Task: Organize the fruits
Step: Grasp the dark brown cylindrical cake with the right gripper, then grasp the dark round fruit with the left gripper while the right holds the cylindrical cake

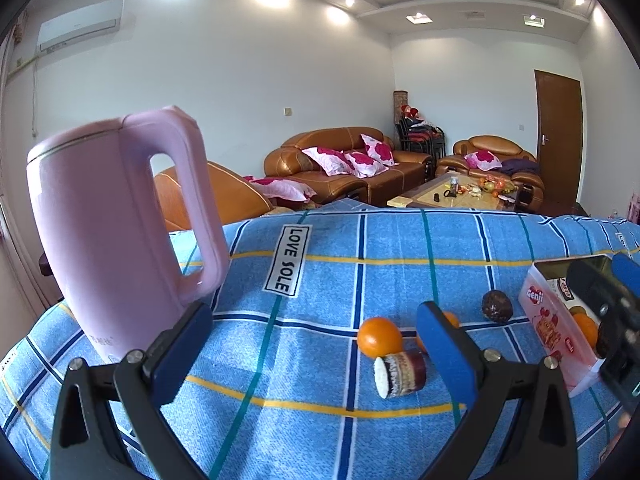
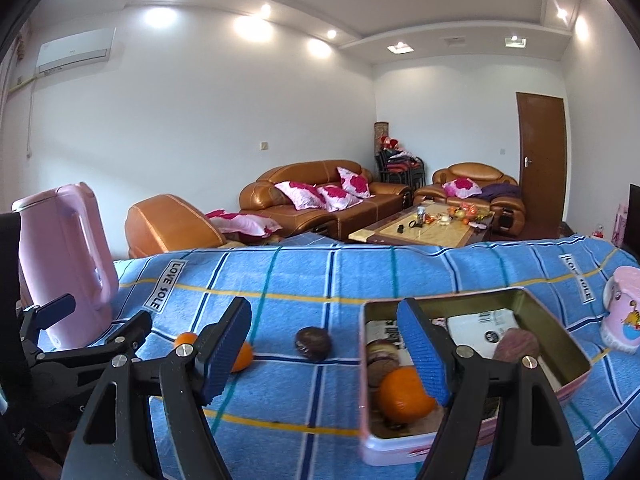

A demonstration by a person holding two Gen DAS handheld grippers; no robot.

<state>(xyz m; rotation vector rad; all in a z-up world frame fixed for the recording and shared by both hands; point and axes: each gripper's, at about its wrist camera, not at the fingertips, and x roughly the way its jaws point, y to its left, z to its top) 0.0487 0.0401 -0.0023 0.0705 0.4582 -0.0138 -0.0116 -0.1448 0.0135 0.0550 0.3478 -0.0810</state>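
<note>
A: Status on the fruit?

B: Pink tin (image 2: pixel 568 390) sits on the right of the blue checked tabletop (image 2: pixel 304 280), lid off. Inside: one orange (image 2: pixel 404 394), a dark round fruit (image 2: pixel 516 344) and something brownish at the left wall, can't tell what. Still loose on the cloth: an orange (image 1: pixel 379 337), a second orange (image 1: pixel 451 320) half hidden behind a pad, a dark wrinkled fruit (image 1: pixel 497 306), and a small banded cylinder on its side (image 1: pixel 400 374), likely not fruit.

A: Tongs?

B: Left tongs (image 1: pixel 316 360) spread wide, nothing between the pads, low over the cloth, pointing across it with the loose oranges just ahead and to the right. Right tongs (image 2: pixel 328 356) also wide and empty, hovering at the tin's near-left corner, right pad over the tin's interior.

A: Handling?

B: Oranges look firm, light, round. They'll probably roll on the cloth if nudged. Take one across its widest part, pads on opposite sides, moderate squeeze. The dark fruit looks wrinkled, possibly brittle-shelled or soft, so close gently. The tin is thin-walled and probably light; it may slide if bumped.

A: Obstacles?

B: Pink kettle (image 1: pixel 112 236) at far left, pink cup (image 2: pixel 624 308) at far right. Both well apart from the fruit.
</note>
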